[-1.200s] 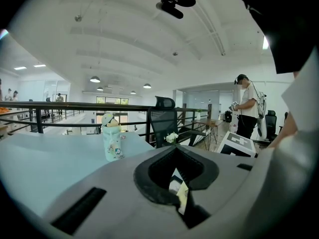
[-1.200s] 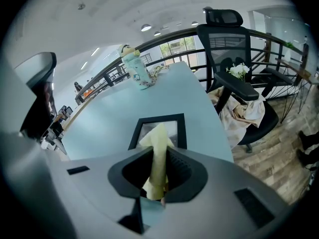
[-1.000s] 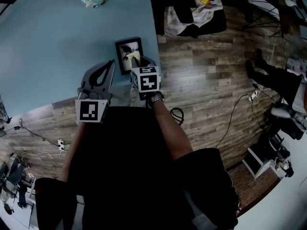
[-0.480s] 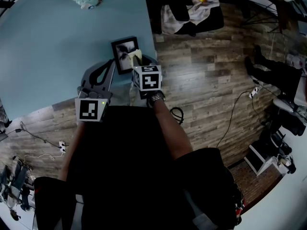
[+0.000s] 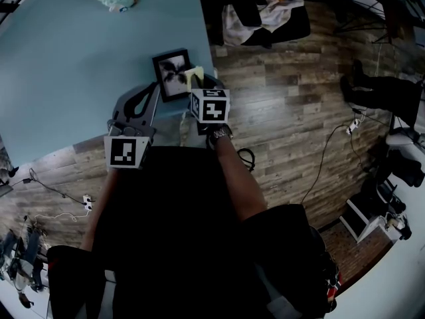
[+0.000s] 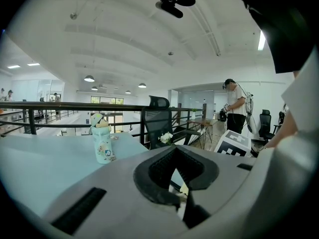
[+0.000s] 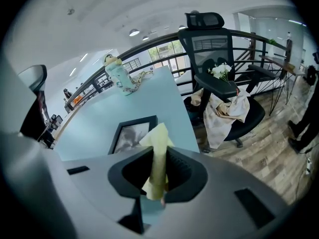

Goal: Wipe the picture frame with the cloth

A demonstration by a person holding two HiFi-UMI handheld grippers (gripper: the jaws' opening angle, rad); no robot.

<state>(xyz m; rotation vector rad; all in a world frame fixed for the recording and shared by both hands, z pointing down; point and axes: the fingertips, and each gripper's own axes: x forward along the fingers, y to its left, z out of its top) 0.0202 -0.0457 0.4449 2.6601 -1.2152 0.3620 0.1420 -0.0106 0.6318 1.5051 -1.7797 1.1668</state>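
Two grippers up at the near edge of the blue worktop (image 5: pixel 66 65). At about 8 o'clock of the picture frame (image 5: pixel 171 76), just beside it, our left gripper (image 5: pixel 154 90) has its fingers shut together on nothing. The frame looks to lie flat near the worktop's right edge. At its 3 o'clock our right gripper (image 7: pixel 158 176) has its fingers pinched on the yellow cloth (image 7: pixel 158 143), whose free tip sits over the frame's right border; we can't tell if it's touching. We'd say wiping is barely started at best, with the glass and other borders all left.
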